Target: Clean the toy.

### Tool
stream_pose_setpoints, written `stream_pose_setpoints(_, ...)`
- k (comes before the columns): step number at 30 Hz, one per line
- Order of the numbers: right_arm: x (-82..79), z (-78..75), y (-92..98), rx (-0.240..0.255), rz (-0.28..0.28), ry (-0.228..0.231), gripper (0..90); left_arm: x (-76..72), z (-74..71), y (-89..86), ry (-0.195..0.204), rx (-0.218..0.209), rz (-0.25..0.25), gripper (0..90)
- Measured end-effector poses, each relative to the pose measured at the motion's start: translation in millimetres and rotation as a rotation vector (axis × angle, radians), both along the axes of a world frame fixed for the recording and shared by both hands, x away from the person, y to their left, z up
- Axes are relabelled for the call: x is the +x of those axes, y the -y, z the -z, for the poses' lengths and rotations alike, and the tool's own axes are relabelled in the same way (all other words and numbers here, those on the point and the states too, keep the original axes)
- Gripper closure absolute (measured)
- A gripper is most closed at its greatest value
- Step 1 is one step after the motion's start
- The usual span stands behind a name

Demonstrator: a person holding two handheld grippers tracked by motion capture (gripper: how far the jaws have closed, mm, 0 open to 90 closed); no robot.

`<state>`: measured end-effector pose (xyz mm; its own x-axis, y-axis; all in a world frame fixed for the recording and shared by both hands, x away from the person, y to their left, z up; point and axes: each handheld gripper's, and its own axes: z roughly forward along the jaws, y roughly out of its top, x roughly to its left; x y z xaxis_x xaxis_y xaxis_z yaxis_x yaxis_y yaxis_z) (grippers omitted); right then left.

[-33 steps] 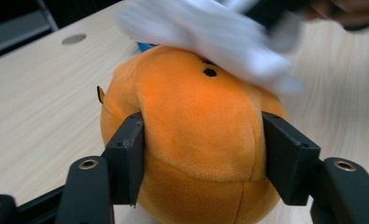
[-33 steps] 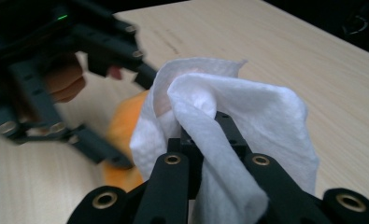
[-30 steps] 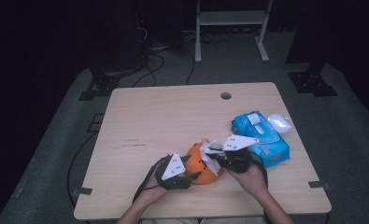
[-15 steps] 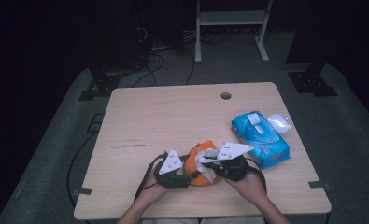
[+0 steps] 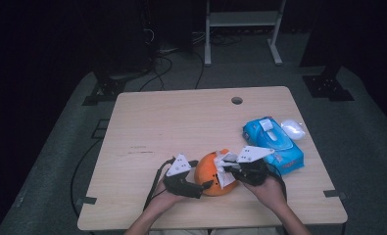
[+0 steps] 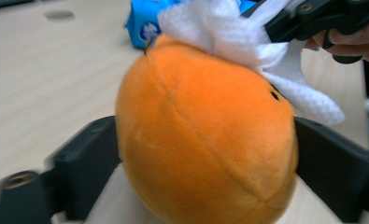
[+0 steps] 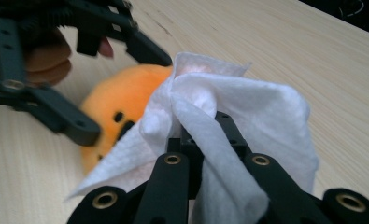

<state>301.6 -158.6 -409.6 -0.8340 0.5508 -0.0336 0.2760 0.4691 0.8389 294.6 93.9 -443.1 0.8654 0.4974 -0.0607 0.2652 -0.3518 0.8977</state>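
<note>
High view, toy: the orange plush toy (image 5: pixel 211 174) lies on the table (image 5: pixel 181 122) near its front edge, between the two grippers; every place below is given from this toy.
High view, left gripper: the left gripper (image 5: pixel 201 185) sits just left of the toy, its jaws on either side of the toy's lower flank.
High view, right gripper: the right gripper (image 5: pixel 229 169) is just right of the toy and presses a white wipe (image 5: pixel 224 169) against its right side.
High view, room: open board lies beyond and left of the toy; the blue wipes pack (image 5: pixel 273 145) sits near on the right, so a sweep that way is cramped. The front edge is close behind the toy.
Left gripper view, jaws: the jaws have just been opening and now flank the toy (image 6: pixel 205 135) loosely; whether the pads touch I cannot tell.
Left gripper view, risk: with that slackened hold, I judge a firm rub from the wipe (image 6: pixel 247 42) could roll the soft toy out, towards the front edge.
Right gripper view, jaws: clenched on the bunched wipe (image 7: pixel 229 116), which drapes over the toy (image 7: pixel 121 112).
Right gripper view, risk: the left gripper's jaw tips stand just beside the wipe, so a stroke could snag the cloth on them or knock the two grippers together.
</note>
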Motion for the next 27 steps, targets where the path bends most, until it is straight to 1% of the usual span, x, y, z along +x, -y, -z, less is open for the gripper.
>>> stream_pose_setpoints(1, -1.6, -1.2, -2.8, -0.002, -0.004, 0.004, 83.5, -1.6, -1.8, 0.5, 0.026, 0.023, 0.006, 25.0)
stream_pose_setpoints(2, -3.5, -2.6, -5.7, -0.005, -0.012, 0.012, 83.5, -3.7, -3.9, 0.8, 0.056, 0.037, 0.013, 31.3)
stream_pose_setpoints(3, -5.4, -4.2, -8.4, 0.004, -0.023, 0.012, 83.5, -5.9, -5.6, 1.9, 0.093, 0.054, 0.020, 35.8)
stream_pose_setpoints(4, -7.4, -6.2, -11.0, 0.026, -0.041, 0.008, 83.5, -8.4, -6.7, 3.8, 0.126, 0.071, 0.032, 38.8)
stream_pose_setpoints(5, -10.2, -8.4, -14.7, 0.040, -0.063, 0.009, 83.5, -10.5, -7.6, 5.7, 0.157, 0.091, 0.047, 40.3)
stream_pose_setpoints(7, -16.4, -12.3, -23.8, 0.042, -0.097, 0.025, 83.5, -16.0, -8.9, 10.1, 0.215, 0.125, 0.078, 42.6)
stream_pose_setpoints(8, -18.0, -14.0, -26.9, 0.035, -0.105, 0.040, 83.5, -18.4, -9.6, 11.9, 0.237, 0.138, 0.087, 43.2)
stream_pose_setpoints(9, -18.5, -15.4, -28.3, 0.029, -0.097, 0.053, 83.5, -19.7, -10.1, 12.5, 0.250, 0.150, 0.094, 43.4)
stream_pose_setpoints(10, -16.7, -16.2, -26.7, 0.029, -0.086, 0.058, 83.5, -20.4, -10.0, 12.9, 0.257, 0.151, 0.099, 43.4)
stream_pose_setpoints(11, -13.3, -16.2, -22.9, 0.035, -0.073, 0.060, 83.6, -20.4, -9.4, 12.9, 0.258, 0.149, 0.100, 43.4)
stream_pose_setpoints(12, -9.9, -15.2, -18.0, 0.033, -0.048, 0.061, 83.6, -19.9, -8.9, 12.4, 0.258, 0.152, 0.102, 43.3)
stream_pose_setpoints(13, -5.6, -13.2, -12.3, 0.018, -0.021, 0.071, 83.6, -19.4, -7.9, 12.0, 0.250, 0.141, 0.098, 43.0)
stream_pose_setpoints(14, -1.4, -10.3, -5.3, 0.017, 0.007, 0.058, 83.6, -18.3, -7.4, 11.2, 0.241, 0.134, 0.096, 42.6)
stream_pose_setpoints(15, 2.7, -7.1, 2.1, 0.027, 0.025, 0.034, 83.6, -16.9, -6.7, 10.7, 0.230, 0.120, 0.093, 41.2)
stream_pose_setpoints(17, 7.1, -1.7, 11.3, 0.046, 0.040, 0.002, 83.5, -14.3, -6.2, 10.4, 0.206, 0.096, 0.081, 35.2)
stream_pose_setpoints(18, 7.2, -1.0, 12.6, 0.048, 0.042, -0.005, 83.5, -12.8, -6.2, 10.3, 0.187, 0.083, 0.073, 29.7)
stream_pose_setpoints(20, 5.0, -1.6, 8.2, 0.038, 0.035, 0.005, 83.5, -9.4, -6.3, 9.6, 0.125, 0.042, 0.045, 18.6)
stream_pose_setpoints(21, 2.9, -1.9, 4.7, 0.039, 0.021, 0.004, 83.5, -7.3, -6.5, 8.3, 0.084, 0.016, 0.034, 15.4)
stream_pose_setpoints(22, -0.5, -1.9, -1.1, 0.049, -0.001, -0.003, 83.5, -6.1, -6.9, 7.3, 0.062, -0.006, 0.025, 13.0)
stream_pose_setpoints(23, -3.9, -2.3, -7.0, 0.045, -0.022, 0.001, 83.5, -5.3, -7.7, 6.0, 0.043, -0.019, 0.023, 12.3)
stream_pose_setpoints(24, -7.4, -3.3, -12.5, 0.035, -0.038, 0.007, 83.5, -5.1, -8.3, 5.6, 0.038, -0.029, 0.016, 13.0)
stream_pose_setpoints(25, -9.5, -4.7, -16.5, 0.033, -0.052, 0.012, 83.5, -5.5, -8.7, 5.0, 0.051, -0.013, 0.007, 18.1)
stream_pose_setpoints(26, -10.4, -6.1, -18.3, 0.023, -0.053, 0.027, 83.5, -5.8, -8.3, 4.8, 0.059, -0.002, 0.003, 24.7)
stream_pose_setpoints(27, -10.4, -6.9, -18.1, 0.017, -0.047, 0.031, 83.5, -5.7, -7.4, 4.2, 0.052, -0.005, 0.001, 26.4)
